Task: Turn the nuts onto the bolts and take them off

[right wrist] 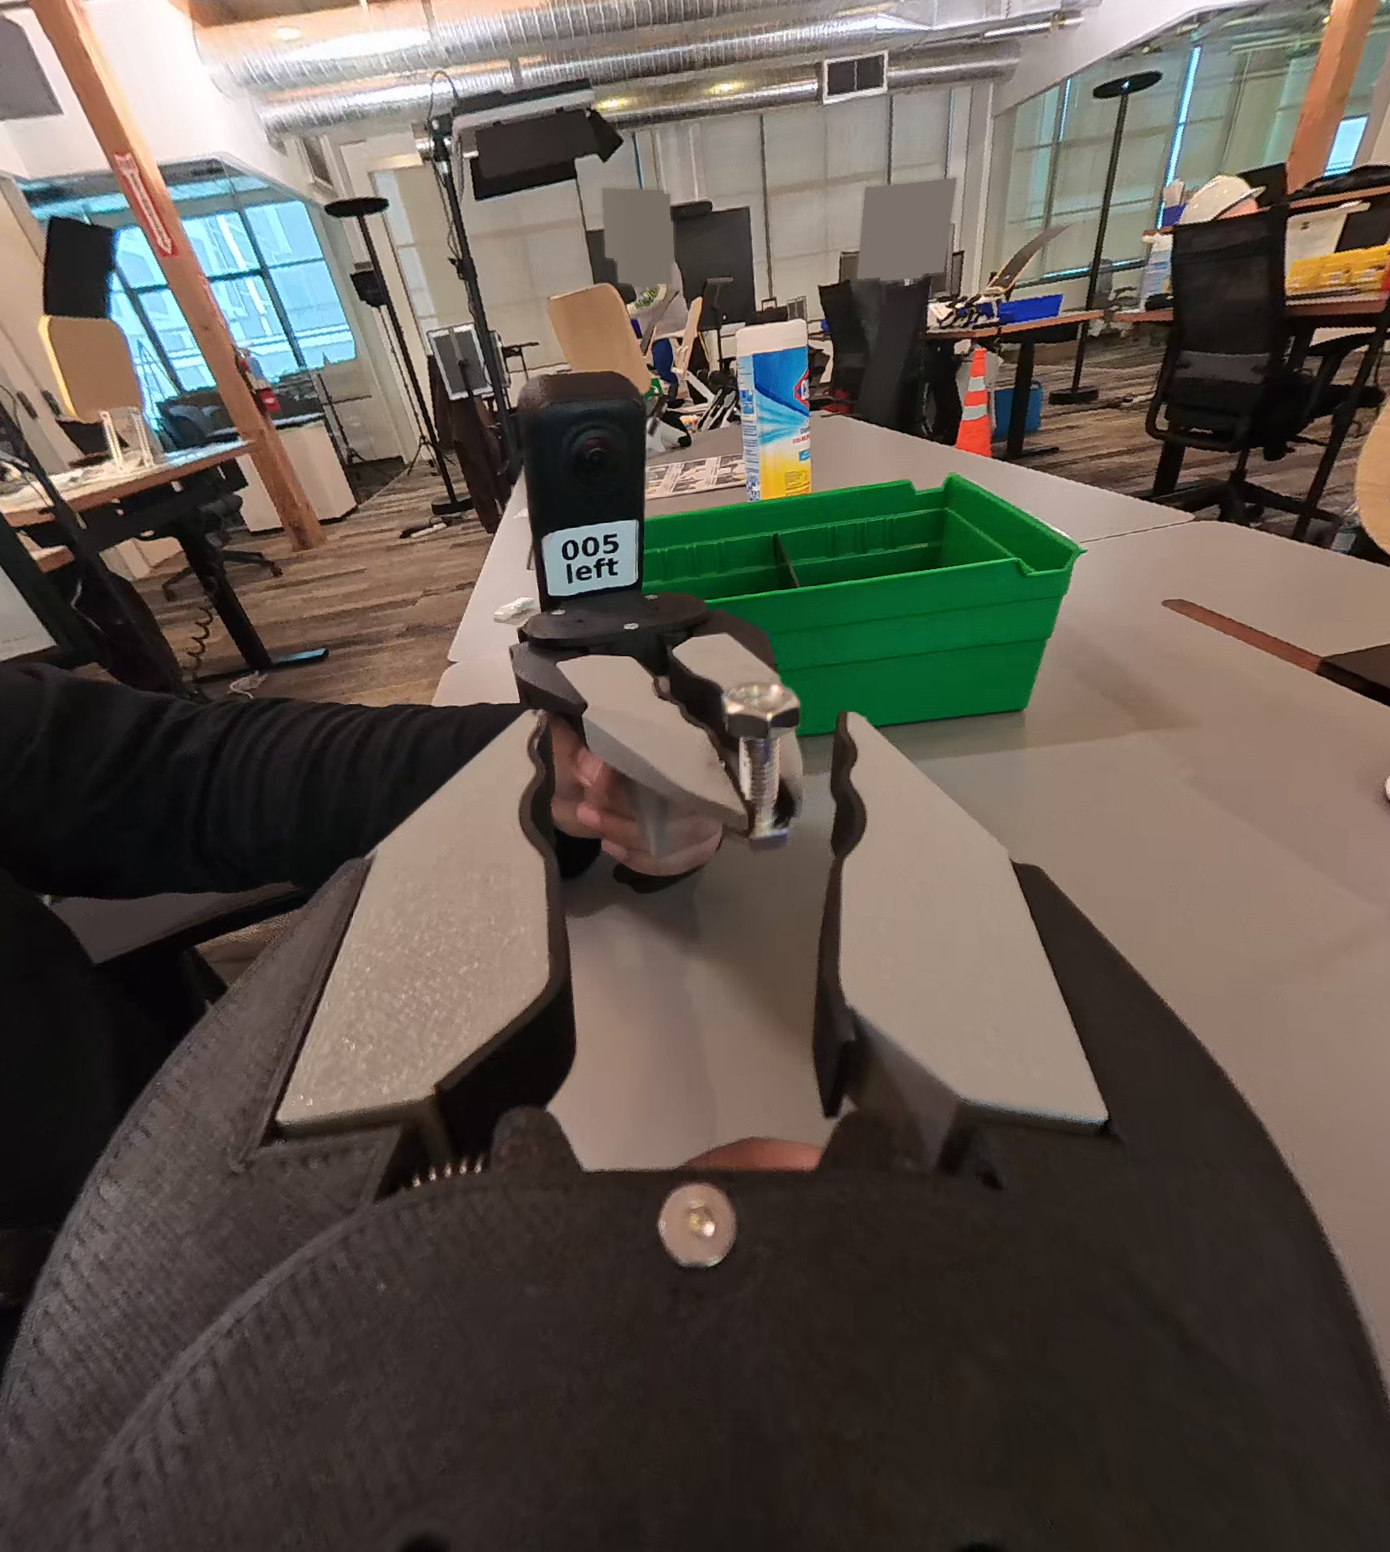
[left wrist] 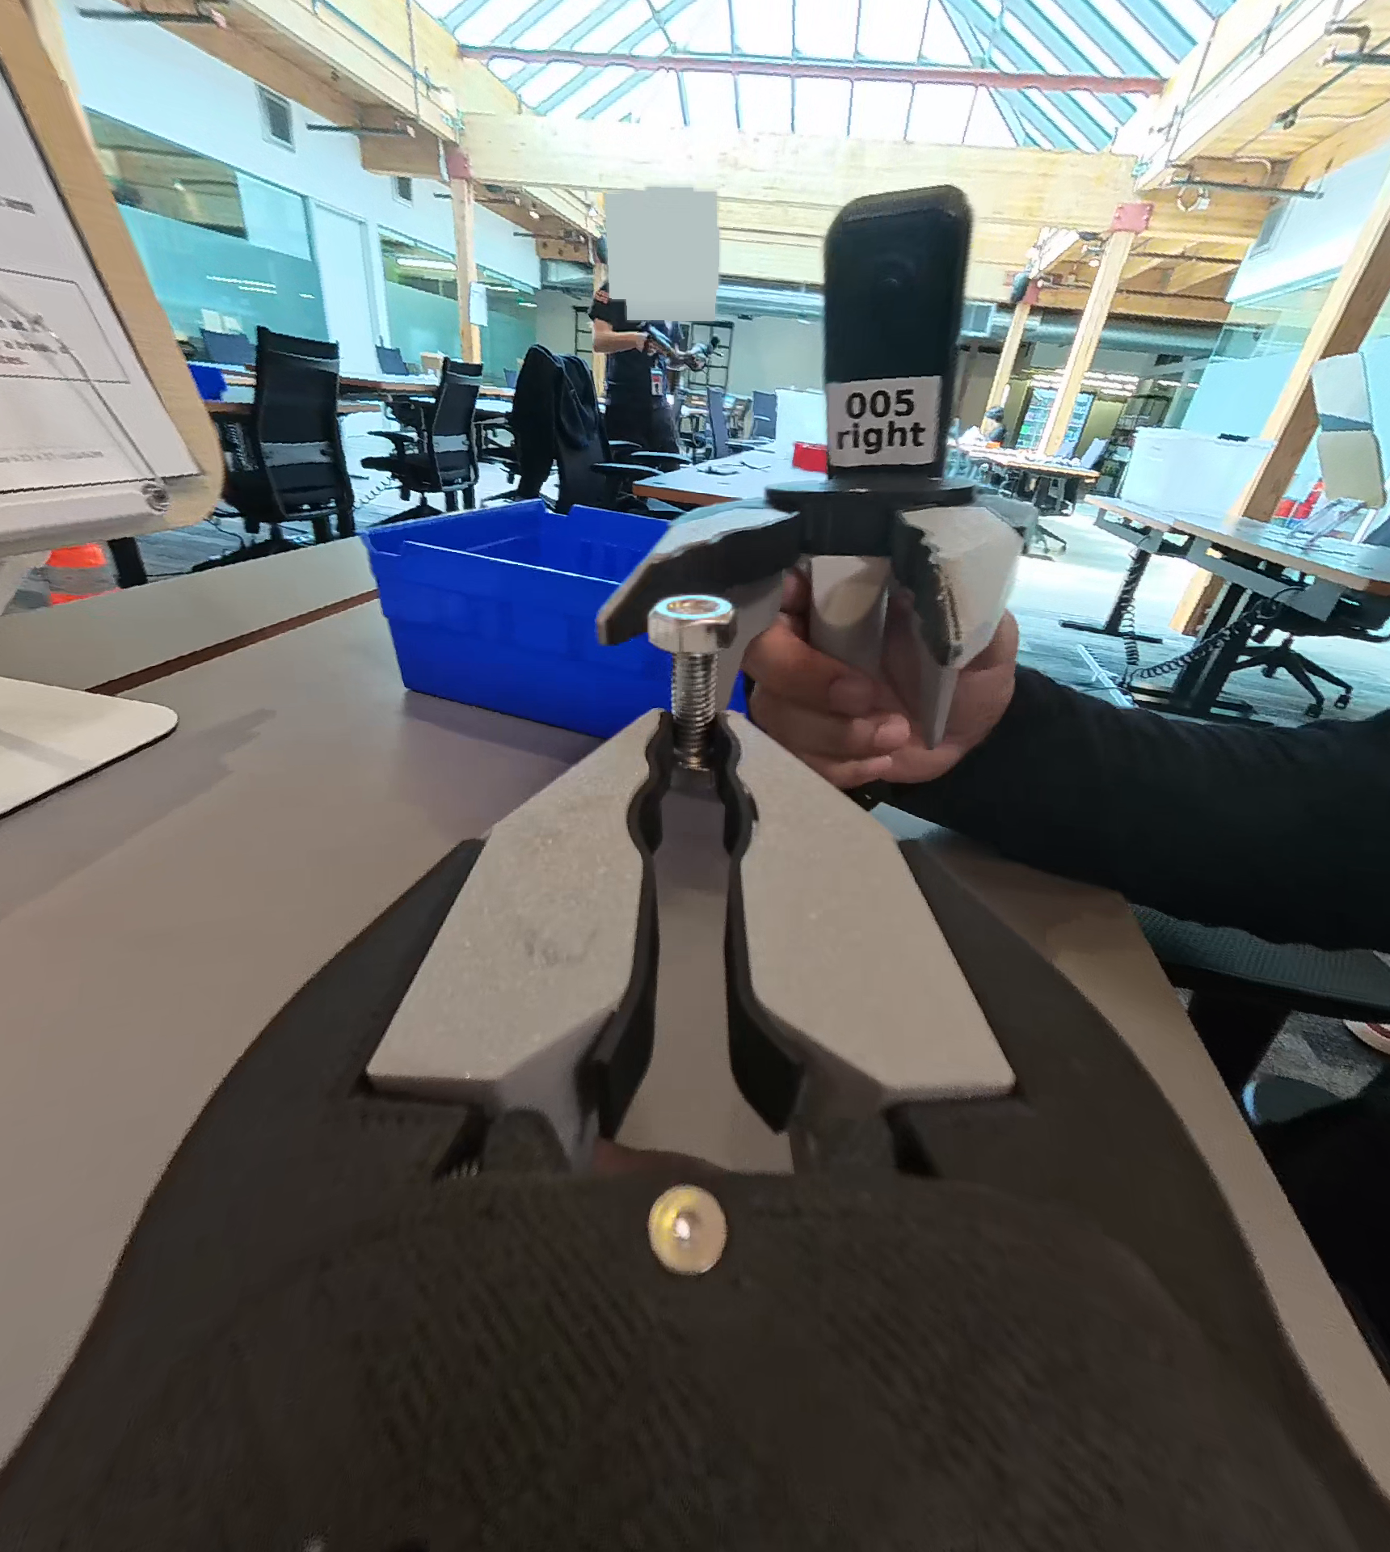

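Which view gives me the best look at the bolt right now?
The left wrist view: the bolt stands upright, close and centred, head up, threads sharp, its lower shank clamped in the left gripper. The right wrist view shows the bolt smaller, between the open right gripper fingers, partly hidden by the left gripper's finger.

blue bin (left wrist: 498,621), green bin (right wrist: 885,621) — wipes canister (right wrist: 774,411)

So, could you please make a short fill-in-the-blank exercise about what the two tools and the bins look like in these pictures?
1. The left tool is shut on the threaded shank of a ____, which stands upright.
2. The right tool has its fingers ____, holding nothing.
3. The bin behind the bolt in the left wrist view is ____.
4. The bin with dividers in the right wrist view is ____.

Missing words: bolt; open; blue; green
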